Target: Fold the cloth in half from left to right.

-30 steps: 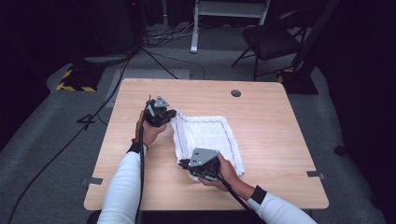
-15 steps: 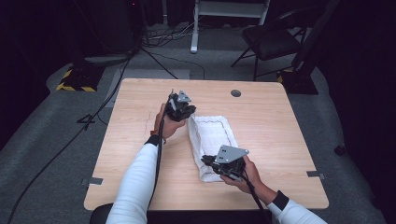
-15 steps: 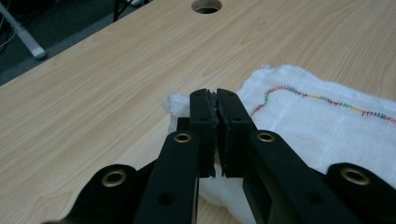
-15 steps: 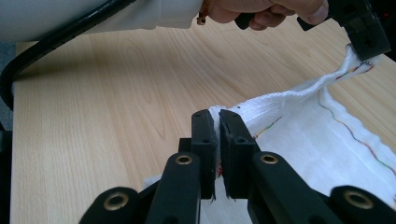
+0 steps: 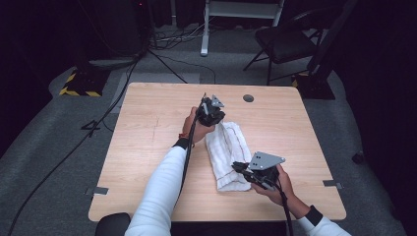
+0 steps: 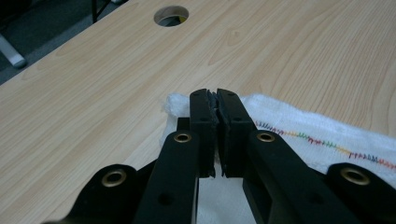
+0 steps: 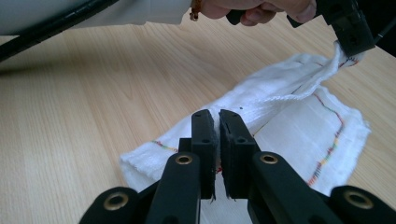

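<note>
Both grippers [image 5: 216, 119] [image 5: 237, 168] apparently pinching towel [image 5: 227, 147]

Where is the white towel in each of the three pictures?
High view: the white towel lies mid-table, between both grippers.
Left gripper view: the towel spreads behind the black jaws, centre to right.
Right gripper view: the towel runs from the jaws up to the right.
Shared landmark: its rainbow stitching.

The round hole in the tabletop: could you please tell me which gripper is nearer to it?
Left. The left gripper sits just short of the hole; the right gripper is at the towel's near end.
</note>
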A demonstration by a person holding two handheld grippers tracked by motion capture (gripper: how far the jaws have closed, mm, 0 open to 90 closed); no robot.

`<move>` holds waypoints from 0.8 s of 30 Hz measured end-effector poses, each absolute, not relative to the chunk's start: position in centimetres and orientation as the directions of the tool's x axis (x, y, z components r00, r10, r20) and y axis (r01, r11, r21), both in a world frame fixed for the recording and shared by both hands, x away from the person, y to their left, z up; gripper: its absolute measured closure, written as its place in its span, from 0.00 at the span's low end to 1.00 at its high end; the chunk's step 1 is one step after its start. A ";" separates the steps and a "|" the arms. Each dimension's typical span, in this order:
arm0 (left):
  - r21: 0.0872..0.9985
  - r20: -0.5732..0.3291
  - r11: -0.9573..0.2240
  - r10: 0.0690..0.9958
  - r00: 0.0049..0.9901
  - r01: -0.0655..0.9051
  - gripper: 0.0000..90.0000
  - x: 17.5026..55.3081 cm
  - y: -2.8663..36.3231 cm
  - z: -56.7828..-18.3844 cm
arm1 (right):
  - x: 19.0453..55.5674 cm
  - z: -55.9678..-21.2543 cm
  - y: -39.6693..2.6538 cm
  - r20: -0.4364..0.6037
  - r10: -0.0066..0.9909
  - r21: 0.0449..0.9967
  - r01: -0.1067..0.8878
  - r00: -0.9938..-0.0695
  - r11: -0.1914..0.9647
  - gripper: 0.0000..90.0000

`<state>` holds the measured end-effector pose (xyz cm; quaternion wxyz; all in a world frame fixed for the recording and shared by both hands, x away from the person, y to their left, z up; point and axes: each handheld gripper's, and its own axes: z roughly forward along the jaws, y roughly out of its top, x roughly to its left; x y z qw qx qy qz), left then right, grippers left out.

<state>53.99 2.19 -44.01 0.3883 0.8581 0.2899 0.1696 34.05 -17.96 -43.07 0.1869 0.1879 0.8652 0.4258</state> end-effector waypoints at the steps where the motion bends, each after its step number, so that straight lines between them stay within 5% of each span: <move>1: 0.764 0.063 -0.531 0.626 0.777 0.366 0.95 54.1 1.7 -44.1 | 34.1 -43.1 -18.2 -0.167 0.487 0.804 0.167 -0.857 0.570 0.95; 24: 0.722 0.076 -0.583 0.601 0.796 0.372 0.93 54.7 -3.8 -46.9 | 34.5 -46.0 -23.0 -0.135 0.541 0.736 0.281 -0.830 0.616 0.94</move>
